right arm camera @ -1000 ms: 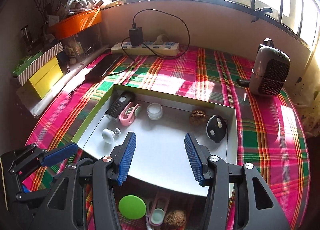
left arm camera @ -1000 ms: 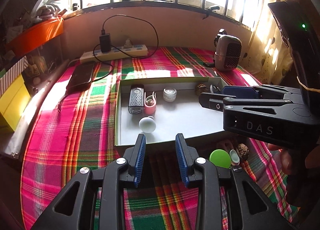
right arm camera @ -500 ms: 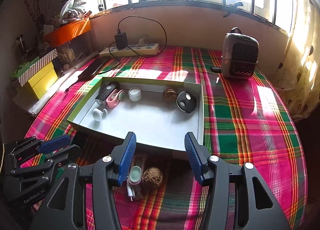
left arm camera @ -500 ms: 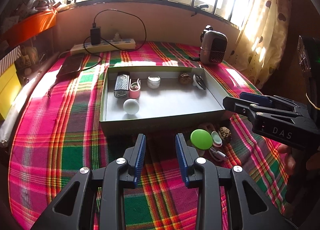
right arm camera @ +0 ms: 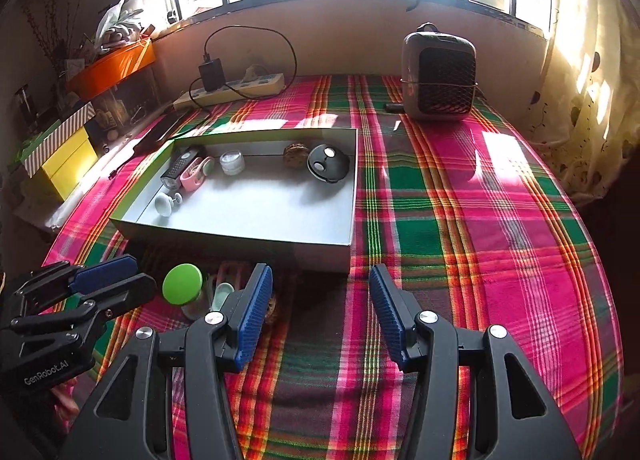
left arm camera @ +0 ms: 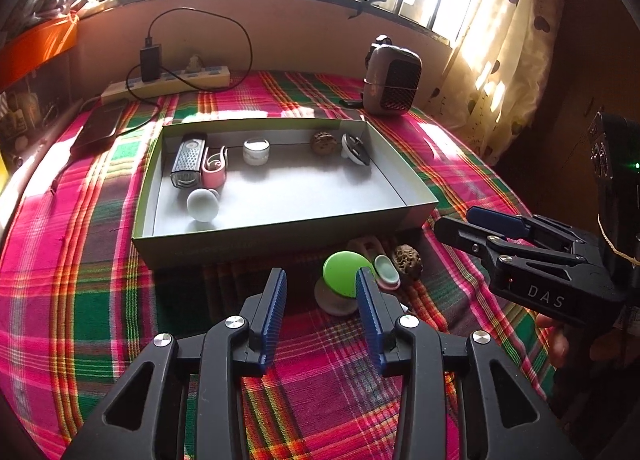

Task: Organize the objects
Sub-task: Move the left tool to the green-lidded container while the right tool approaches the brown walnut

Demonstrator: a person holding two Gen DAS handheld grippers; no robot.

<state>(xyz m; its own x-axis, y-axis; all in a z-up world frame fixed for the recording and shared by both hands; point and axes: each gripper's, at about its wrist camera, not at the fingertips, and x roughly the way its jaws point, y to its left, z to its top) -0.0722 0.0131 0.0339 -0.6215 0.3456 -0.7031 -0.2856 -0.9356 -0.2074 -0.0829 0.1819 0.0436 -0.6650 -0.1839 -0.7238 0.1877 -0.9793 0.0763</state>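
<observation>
green-capped jar (left arm camera: 345, 275) | just beyond left tongs (left arm camera: 321, 289) | apparently untouched

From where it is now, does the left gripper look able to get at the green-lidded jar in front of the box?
Probably yes. The left gripper, jaws just opened wider and empty, points at the green-lidded jar, which stands on the cloth outside the box. Nothing lies between them; the walnut sits beside it.
</observation>
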